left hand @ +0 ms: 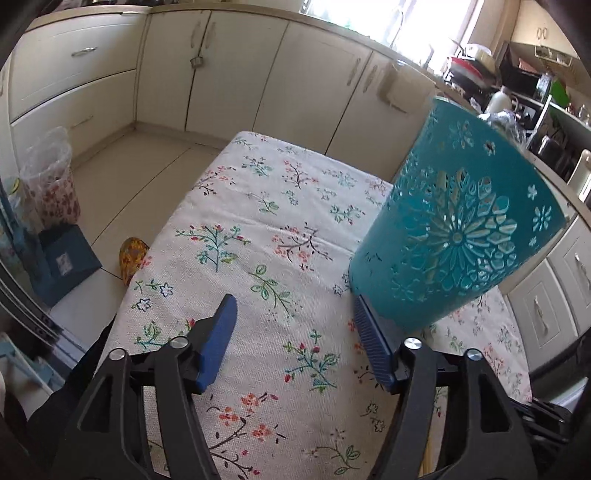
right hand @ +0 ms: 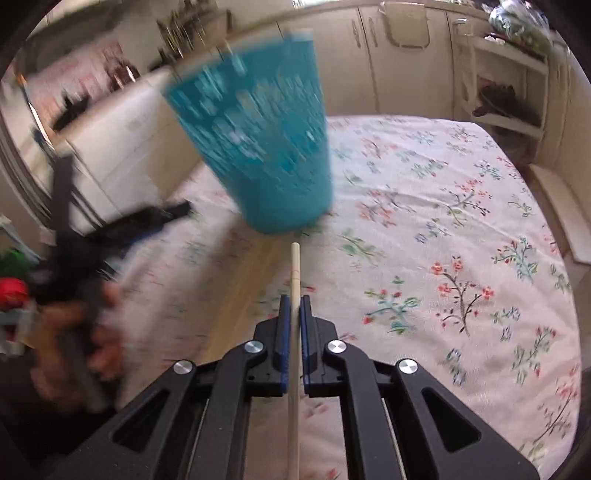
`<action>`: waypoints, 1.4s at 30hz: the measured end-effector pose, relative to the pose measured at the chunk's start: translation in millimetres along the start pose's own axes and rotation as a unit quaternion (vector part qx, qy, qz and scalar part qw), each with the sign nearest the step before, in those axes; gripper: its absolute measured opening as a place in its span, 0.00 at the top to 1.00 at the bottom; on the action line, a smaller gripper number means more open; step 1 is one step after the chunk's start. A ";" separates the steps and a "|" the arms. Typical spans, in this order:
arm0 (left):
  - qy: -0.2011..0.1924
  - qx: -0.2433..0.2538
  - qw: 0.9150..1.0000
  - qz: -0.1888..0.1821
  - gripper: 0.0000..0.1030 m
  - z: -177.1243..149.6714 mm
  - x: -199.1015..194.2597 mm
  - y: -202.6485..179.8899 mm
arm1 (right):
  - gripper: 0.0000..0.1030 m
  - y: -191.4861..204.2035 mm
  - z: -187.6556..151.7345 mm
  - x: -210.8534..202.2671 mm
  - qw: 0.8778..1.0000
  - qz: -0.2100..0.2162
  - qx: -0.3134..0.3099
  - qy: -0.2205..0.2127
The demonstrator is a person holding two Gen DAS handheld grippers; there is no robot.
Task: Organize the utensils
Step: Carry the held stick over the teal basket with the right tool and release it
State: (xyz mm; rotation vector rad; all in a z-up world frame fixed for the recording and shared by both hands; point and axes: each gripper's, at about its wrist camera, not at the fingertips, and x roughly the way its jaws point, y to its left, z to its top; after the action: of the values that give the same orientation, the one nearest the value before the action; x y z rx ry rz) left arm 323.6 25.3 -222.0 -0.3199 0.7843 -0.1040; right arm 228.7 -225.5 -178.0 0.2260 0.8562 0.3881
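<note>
- A home kitchen.
- Cream cabinet doors (left hand: 236,70) with metal handles and drawers (left hand: 74,55) run along the walls under a countertop.
- A bright window (left hand: 388,18) sits above the counter.
- Crowded dish rack (left hand: 476,62) and jars stand at the right.
- A desk wears a floral tablecloth (left hand: 258,206) over tiled floor (left hand: 140,162).

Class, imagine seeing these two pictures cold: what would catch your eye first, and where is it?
The teal cut-out holder dominates, standing on the floral tablecloth beside the open left gripper. Next, the pale wooden stick, pinched in the right gripper and pointing toward the holder.
</note>
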 end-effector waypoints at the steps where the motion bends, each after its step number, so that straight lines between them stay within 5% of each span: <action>1: 0.001 -0.004 1.000 0.002 0.34 0.2 1.3 0.8 | 0.94 1.8 2.7 -12.3 1.000 0.024 0.006 -0.014; 6: 0.008 0.006 1.000 0.002 0.34 1.1 2.9 -5.2 | 0.94 28.9 51.3 -83.1 0.980 0.148 0.022 -0.129; 9: 0.009 0.005 1.000 0.001 0.33 0.9 2.1 -3.8 | 0.94 43.6 97.9 -101.3 0.964 0.174 0.022 -0.202; 14: 0.009 -0.008 1.000 -0.006 0.33 2.4 2.7 -0.4 | 0.94 53.7 165.6 -79.1 0.951 0.142 0.045 -0.271; 18: 0.006 -0.021 1.000 -0.014 0.33 2.7 2.6 3.1 | 0.94 51.8 195.7 -35.1 0.950 0.049 0.087 -0.297; 25: 0.002 -0.033 0.999 -0.026 0.33 4.1 3.5 6.8 | 0.94 65.3 188.7 -1.7 0.959 -0.008 0.062 -0.277; 35: 0.003 -0.037 0.999 -0.024 0.32 4.0 5.0 7.1 | 0.94 76.7 172.8 2.5 0.969 -0.020 0.002 -0.247; 42: 0.002 -0.040 0.999 -0.018 0.29 3.7 4.8 7.6 | 0.75 75.3 131.0 -55.1 0.958 -0.035 -0.022 -0.283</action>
State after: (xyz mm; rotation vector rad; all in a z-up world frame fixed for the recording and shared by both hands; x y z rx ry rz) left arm 329.4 32.4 -225.2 -0.4092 0.7881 -0.1079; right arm 278.8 -185.4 -30.5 0.2487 0.2905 0.2537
